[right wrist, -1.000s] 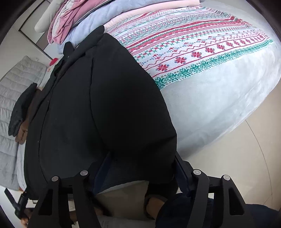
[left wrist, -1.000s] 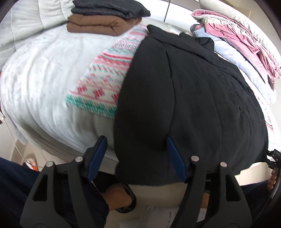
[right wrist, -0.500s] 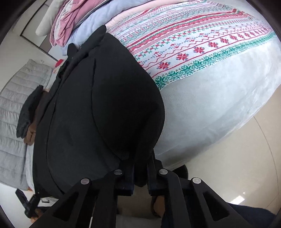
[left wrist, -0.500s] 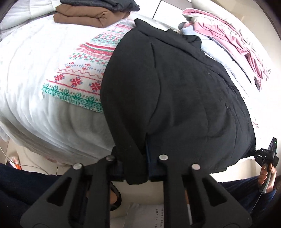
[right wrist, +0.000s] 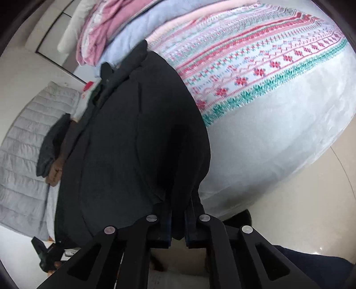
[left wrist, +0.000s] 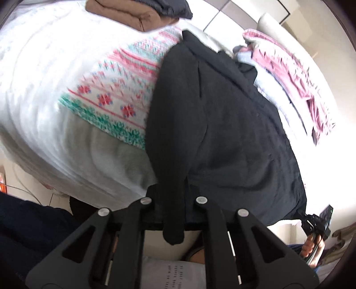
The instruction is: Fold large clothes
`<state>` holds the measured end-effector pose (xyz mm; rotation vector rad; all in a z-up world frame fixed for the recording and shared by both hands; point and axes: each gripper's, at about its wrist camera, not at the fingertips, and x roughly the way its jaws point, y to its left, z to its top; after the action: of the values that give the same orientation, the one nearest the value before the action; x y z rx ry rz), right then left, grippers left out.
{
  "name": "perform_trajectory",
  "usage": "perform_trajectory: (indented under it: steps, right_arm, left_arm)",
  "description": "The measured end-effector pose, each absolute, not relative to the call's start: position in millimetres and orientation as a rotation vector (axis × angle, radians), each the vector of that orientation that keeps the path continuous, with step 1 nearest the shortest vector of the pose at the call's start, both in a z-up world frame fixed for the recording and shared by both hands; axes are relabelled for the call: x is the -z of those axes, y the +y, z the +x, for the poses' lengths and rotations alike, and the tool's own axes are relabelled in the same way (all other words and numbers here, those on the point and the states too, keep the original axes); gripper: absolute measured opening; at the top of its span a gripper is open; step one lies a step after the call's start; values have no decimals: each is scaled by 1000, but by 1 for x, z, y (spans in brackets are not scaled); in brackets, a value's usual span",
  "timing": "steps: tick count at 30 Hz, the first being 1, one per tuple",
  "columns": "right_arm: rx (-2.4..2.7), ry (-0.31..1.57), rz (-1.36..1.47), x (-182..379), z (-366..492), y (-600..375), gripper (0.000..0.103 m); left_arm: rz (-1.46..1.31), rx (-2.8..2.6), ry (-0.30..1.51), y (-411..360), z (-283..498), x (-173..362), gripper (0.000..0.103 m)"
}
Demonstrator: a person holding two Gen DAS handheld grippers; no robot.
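A large black coat (left wrist: 222, 124) lies lengthwise on the bed, its hem hanging over the near edge; it also fills the right wrist view (right wrist: 133, 144). My left gripper (left wrist: 173, 200) is shut on the coat's near left hem corner, and a fold of cloth hangs down between the jaws. My right gripper (right wrist: 178, 222) is shut on the coat's near right hem corner. The right gripper shows at the left wrist view's right edge (left wrist: 318, 222), and the left gripper shows at the right wrist view's lower left (right wrist: 46, 255).
A patterned knit blanket (left wrist: 115, 97) over a white bed cover (left wrist: 44, 89) lies under the coat. Folded brown and dark clothes (left wrist: 142, 15) sit at the bed's far left. Pink and pale blue bedding (left wrist: 296, 73) is piled on the right. Beige floor (right wrist: 300, 211) is below.
Both grippers were open at the coat's hem one second ago and have shut on its two near corners. The views have since shifted slightly with motion blur.
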<state>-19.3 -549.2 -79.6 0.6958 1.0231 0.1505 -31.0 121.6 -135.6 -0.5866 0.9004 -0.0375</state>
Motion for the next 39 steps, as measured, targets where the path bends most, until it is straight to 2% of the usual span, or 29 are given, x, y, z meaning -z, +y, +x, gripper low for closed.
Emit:
perform_trajectory:
  steps: [6,16,23,32,39]
  right_arm:
    - [-247,830,773,11,-57,-577,5]
    - [-389,683,876,-35,-93,-583,5]
    - [-441,499,847,-111,-143,-597,5]
    - [-433,514,921,-96,-84,-594,5]
    - [-438,468,925,-121,5,-590,5]
  left_arm:
    - [-628,43,823,121,-43,84,7]
    - [-746,122,717,146,-99,20,6]
    - [-727,146,572,154,-134,-42,6]
    - [-720,92,624,160,-77,-33,6]
    - [-728,51,614,170,4,-66,6]
